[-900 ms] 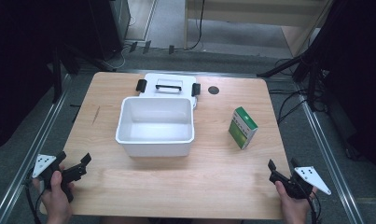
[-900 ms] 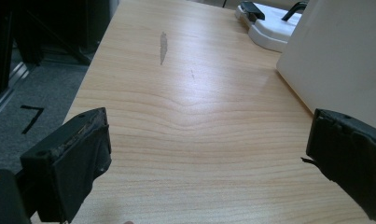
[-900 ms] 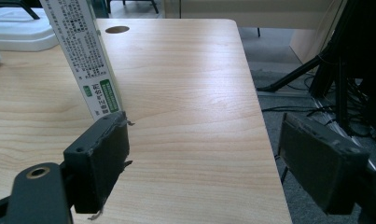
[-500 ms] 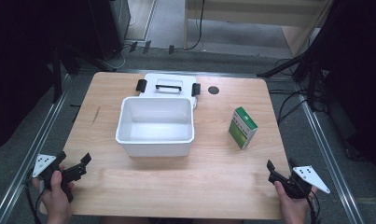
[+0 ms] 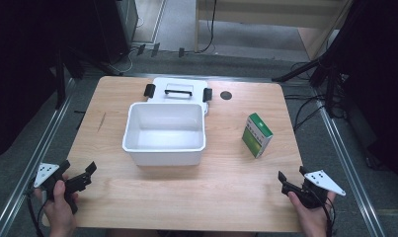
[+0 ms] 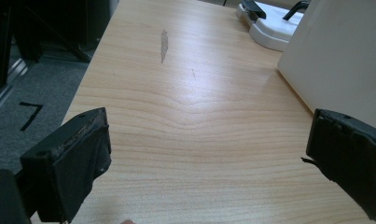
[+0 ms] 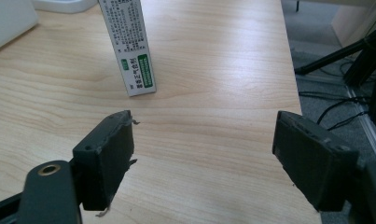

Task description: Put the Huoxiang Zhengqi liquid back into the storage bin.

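Little has moved since the earlier frames: the right gripper (image 5: 291, 178) has edged slightly along the near right corner of the table (image 5: 226, 197), while the left gripper (image 5: 79, 174) sits where it was at the near left corner, and the objects lie as before.

Both grippers are held by a person's hands at the table's near edge. In the left gripper view, the left gripper's (image 6: 199, 158) jaws stand wide apart over bare wood, with nothing between them. In the right gripper view, the right gripper's (image 7: 202, 158) jaws are likewise spread wide and empty.

A white bin (image 5: 165, 132) stands at the middle of the table, open at the top. Its side wall (image 6: 344, 60) shows just ahead of the left gripper's right jaw. Behind the bin, touching it or nearly so, lies a white lid (image 5: 178, 90) with a black handle and black clips at both ends.

A green and white box (image 5: 257, 134) stands upright to the right of the bin, apart from it. In the right gripper view the box (image 7: 128, 46) rises ahead of the left jaw, untouched. A small dark disc (image 5: 226, 95) sits in the tabletop near the far edge.
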The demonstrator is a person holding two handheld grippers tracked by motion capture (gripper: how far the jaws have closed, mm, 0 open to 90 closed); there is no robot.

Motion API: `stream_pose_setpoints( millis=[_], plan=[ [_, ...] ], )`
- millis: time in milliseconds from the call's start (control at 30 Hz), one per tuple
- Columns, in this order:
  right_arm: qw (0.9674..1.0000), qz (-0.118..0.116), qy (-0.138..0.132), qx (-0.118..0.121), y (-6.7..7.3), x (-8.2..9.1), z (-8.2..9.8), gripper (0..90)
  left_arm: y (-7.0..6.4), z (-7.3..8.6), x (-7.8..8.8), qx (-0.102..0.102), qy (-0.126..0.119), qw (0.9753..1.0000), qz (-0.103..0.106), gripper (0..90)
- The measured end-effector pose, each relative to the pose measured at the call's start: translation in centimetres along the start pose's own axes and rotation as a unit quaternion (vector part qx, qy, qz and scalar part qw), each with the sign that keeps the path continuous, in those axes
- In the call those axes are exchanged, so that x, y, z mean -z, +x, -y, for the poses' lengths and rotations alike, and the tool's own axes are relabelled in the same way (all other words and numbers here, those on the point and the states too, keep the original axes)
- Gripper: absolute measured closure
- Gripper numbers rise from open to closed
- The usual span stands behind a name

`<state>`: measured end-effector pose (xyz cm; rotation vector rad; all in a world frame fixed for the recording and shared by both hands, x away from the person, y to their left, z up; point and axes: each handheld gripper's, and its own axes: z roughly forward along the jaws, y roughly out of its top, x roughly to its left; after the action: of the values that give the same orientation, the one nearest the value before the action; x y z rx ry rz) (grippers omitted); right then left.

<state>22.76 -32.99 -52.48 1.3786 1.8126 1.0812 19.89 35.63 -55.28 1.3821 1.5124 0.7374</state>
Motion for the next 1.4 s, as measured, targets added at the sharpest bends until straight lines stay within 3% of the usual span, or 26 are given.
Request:
stream_pose_setpoints(
  millis=[167, 267, 367, 567, 600, 700, 733, 767, 800, 833, 867, 900, 1000, 1100, 1133, 1400],
  plan=[
    [0.998, 0.0, 0.054, 0.033, 0.4, -0.2, -1.7, 22.8, 0.0, 0.0, 0.0, 0.003, -0.002, 1.0, 0.0, 0.4],
    [0.9967, -0.005, 0.072, 0.038, 0.7, -0.4, -2.5, 22.5, 0.0, 0.0, 0.0, 0.003, -0.002, 1.0, 0.001, 0.4],
    [0.9926, -0.023, 0.111, 0.043, 1.4, -0.9, -4.2, 22.0, 0.0, 0.0, 0.0, 0.002, -0.002, 1.0, 0.0, 0.4],
    [0.9803, -0.037, 0.179, 0.075, 2.7, -2.1, -6.4, 19.0, 0.0, 0.0, 0.0, 0.001, -0.002, 1.0, -0.001, 0.4],
    [0.9803, -0.037, 0.179, 0.075, 2.7, -2.1, -6.4, 19.0, 0.0, 0.0, 0.0, 0.001, -0.002, 1.0, -0.001, 0.4],
    [0.9705, -0.057, 0.221, 0.078, 3.6, -2.9, -7.6, 16.2, 0.0, 0.0, 0.0, 0.0, -0.003, 1.0, -0.002, 0.4],
    [0.9705, -0.057, 0.221, 0.078, 3.6, -2.9, -7.6, 16.2, 0.0, 0.0, 0.0, 0.0, -0.003, 1.0, -0.002, 0.4],
    [0.9673, -0.055, 0.232, 0.087, 3.9, -3.0, -7.9, 16.0, 0.0, 0.0, 0.0, 0.0, -0.003, 1.0, -0.001, 0.4],
    [0.9607, -0.051, 0.253, 0.102, 4.5, -3.4, -8.6, 15.3, 0.0, 0.0, 0.0, 0.001, -0.002, 1.0, -0.001, 0.4],
    [0.9576, -0.05, 0.262, 0.109, 4.7, -3.6, -8.9, 14.5, 0.0, 0.0, 0.0, 0.003, -0.002, 1.0, -0.001, 0.4],
    [0.9576, -0.05, 0.262, 0.109, 4.7, -3.6, -8.9, 14.5, 0.0, 0.0, 0.0, 0.003, -0.002, 1.0, -0.001, 0.4],
    [0.953, -0.05, 0.276, 0.114, 5.0, -3.8, -9.6, 14.1, 0.0, 0.0, 0.0, 0.005, -0.002, 1.0, -0.001, 0.4],
    [0.9504, -0.047, 0.285, 0.116, 5.3, -4.0, -10.2, 13.9, 0.0, 0.0, -0.1, 0.005, -0.002, 1.0, -0.001, 0.4],
    [0.9448, -0.041, 0.305, 0.112, 5.4, -4.7, -11.2, 13.6, 0.1, 0.0, 0.0, 0.006, -0.004, 1.0, -0.001, 0.4],
    [0.9448, -0.041, 0.305, 0.112, 5.4, -4.7, -11.2, 13.6, 0.1, 0.0, 0.0, 0.006, -0.004, 1.0, -0.001, 0.4],
    [0.9355, -0.033, 0.332, 0.117, 5.4, -5.6, -13.4, 13.5, 0.0, 0.0, 0.0, 0.002, -0.005, 1.0, -0.005, 0.4]
  ],
)
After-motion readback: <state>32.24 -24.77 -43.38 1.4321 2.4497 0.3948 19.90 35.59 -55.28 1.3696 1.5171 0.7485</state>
